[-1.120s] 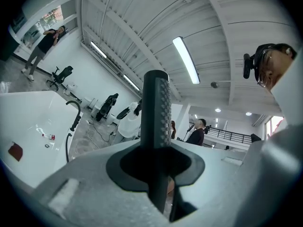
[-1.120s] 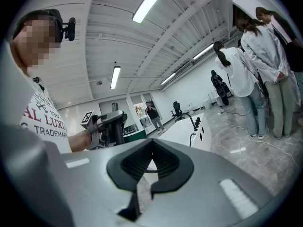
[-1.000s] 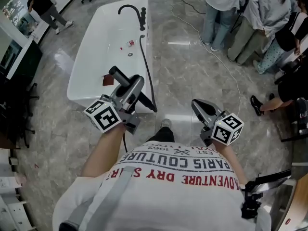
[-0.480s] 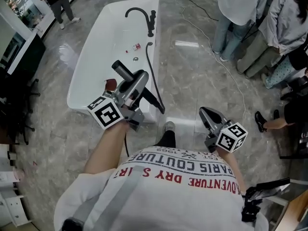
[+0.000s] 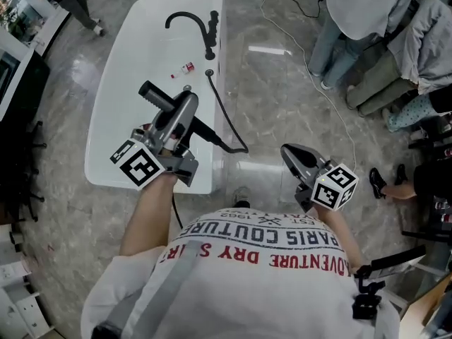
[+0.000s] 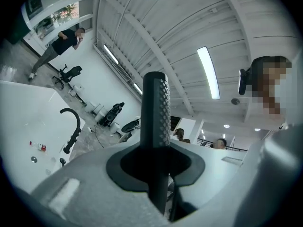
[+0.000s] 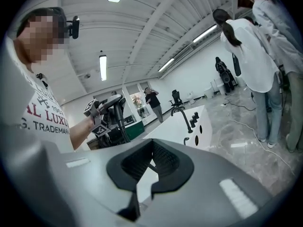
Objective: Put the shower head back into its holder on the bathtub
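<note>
Over the white oval bathtub's near end, the left gripper holds the black rod-shaped shower head in its jaws, not yet put back; the right gripper has its jaws closed, empty.

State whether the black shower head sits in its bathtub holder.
Out: the left hand-held gripper holds the black shower head aloft, off the white bathtub.

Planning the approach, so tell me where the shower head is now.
Head view, left side: the shower head is gripped in the left hand-held gripper, above the near end of the bathtub.
</note>
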Action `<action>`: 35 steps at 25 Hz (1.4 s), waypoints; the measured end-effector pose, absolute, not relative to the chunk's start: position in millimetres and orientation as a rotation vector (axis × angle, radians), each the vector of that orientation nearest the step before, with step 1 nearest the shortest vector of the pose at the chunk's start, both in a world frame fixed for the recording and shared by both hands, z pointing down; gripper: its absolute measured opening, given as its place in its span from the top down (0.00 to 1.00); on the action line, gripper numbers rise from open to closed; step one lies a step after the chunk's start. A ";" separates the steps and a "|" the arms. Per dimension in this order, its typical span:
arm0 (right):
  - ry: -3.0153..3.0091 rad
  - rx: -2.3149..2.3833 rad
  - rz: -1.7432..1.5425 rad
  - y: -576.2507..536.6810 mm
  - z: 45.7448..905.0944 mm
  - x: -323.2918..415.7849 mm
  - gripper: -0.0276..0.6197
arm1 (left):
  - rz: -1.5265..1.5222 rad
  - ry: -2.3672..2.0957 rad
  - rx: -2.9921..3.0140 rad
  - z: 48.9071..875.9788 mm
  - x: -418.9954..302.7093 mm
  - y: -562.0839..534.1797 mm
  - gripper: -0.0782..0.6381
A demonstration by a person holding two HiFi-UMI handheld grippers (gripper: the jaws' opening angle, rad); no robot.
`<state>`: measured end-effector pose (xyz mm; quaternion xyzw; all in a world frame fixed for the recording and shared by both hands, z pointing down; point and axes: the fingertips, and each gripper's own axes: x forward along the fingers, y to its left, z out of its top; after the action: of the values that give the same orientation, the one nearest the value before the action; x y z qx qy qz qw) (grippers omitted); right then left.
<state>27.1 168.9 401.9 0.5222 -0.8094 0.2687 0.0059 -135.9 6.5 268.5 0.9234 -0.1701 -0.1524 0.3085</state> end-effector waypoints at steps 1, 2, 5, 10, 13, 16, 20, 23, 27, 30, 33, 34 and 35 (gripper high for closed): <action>-2.530 1.614 0.836 155.9 403.1 30.3 0.95 | -0.426 -0.459 2.427 268.4 -136.4 -7.0 0.77; -2.529 1.598 0.837 144.6 404.6 32.8 0.95 | -0.447 -0.468 2.410 269.0 -137.4 -19.0 0.77; -2.534 1.561 0.854 120.1 409.8 38.9 0.95 | -0.481 -0.492 2.378 272.5 -137.7 -46.4 0.77; -2.571 1.489 0.849 82.0 416.8 38.5 0.95 | -0.505 -0.550 2.384 267.7 -140.6 -74.9 0.77; -2.601 1.441 0.843 68.1 416.6 32.8 0.95 | -0.504 -0.588 2.397 261.0 -144.1 -77.9 0.77; -2.645 1.367 0.828 53.9 415.3 29.4 0.94 | -0.506 -0.632 2.404 256.5 -145.0 -81.8 0.77; -2.691 1.249 0.851 25.3 428.1 31.1 0.92 | -0.505 -0.719 2.402 263.9 -143.5 -96.3 0.77; -2.695 1.157 0.859 -2.1 441.6 44.6 0.90 | -0.501 -0.806 2.416 267.3 -131.0 -112.4 0.77; -2.702 1.029 0.867 -43.0 445.6 65.7 0.89 | -0.458 -0.933 2.467 260.0 -109.6 -136.7 0.77; -2.703 0.921 0.902 -68.7 454.3 79.1 0.86 | -0.467 -1.011 2.458 256.9 -96.7 -158.0 0.77; -2.676 0.820 0.955 -89.7 473.3 98.6 0.84 | -0.484 -1.087 2.426 257.8 -77.4 -180.4 0.77; -2.669 0.792 0.966 -97.5 479.4 103.2 0.83 | -0.488 -1.110 2.423 255.8 -70.7 -187.3 0.77; -2.665 0.765 0.977 -103.3 484.7 105.6 0.82 | -0.492 -1.129 2.425 252.5 -65.0 -191.8 0.77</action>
<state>105.6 -103.3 484.7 0.2588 -0.9020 0.3306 0.1007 -65.0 -191.8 252.5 0.8718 -0.4060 -0.1768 0.2095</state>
